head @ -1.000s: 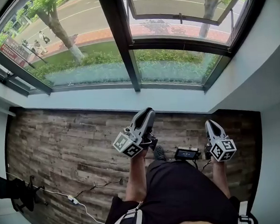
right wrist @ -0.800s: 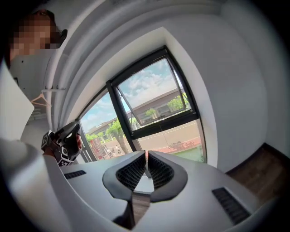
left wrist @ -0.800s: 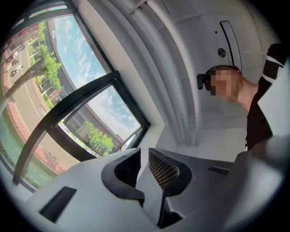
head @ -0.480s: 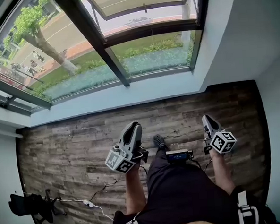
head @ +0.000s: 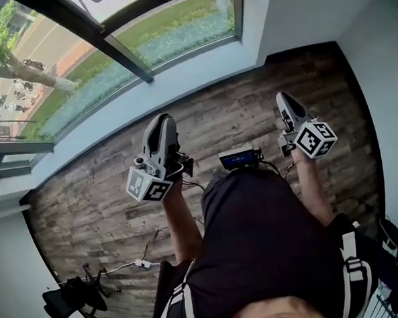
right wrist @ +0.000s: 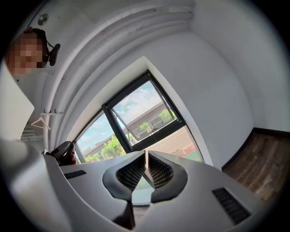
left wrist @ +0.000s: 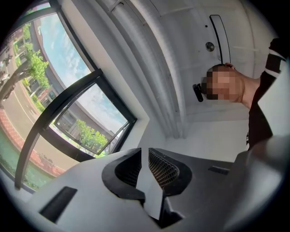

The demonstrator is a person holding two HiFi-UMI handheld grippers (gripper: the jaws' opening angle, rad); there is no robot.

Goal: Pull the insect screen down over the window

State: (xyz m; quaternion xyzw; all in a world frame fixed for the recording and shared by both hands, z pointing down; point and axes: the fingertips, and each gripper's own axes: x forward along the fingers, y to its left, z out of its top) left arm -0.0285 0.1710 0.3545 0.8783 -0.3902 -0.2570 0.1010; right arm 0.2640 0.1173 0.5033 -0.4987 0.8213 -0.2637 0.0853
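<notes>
While both grippers hang low at the person's waist, well apart from the window [head: 104, 41], nothing of the pull-down has begun. The left gripper [left wrist: 144, 157] has its jaws drawn nearly together, with only a thin slit between them and nothing in it. The right gripper [right wrist: 146, 158] has its jaws all but touching, and they are empty too.

I cannot make out the insect screen in any view. It is probably rolled up at the top of the frame, above what the head view takes in.

The first risk is a missed catch. Jaws this narrow would knock against a pull bar rather than take it, so they need to spread before the reach.

The second is a skewed pull. If only one gripper hauls, or the two pull unevenly, the screen could cock in its side tracks and jam. A weak pinch could let a sprung screen snap back up.

The third lies underfoot. A white cable [head: 141, 263] trails over the wooden floor [head: 87, 195] behind the person, so a blind step backwards could snag it.
</notes>
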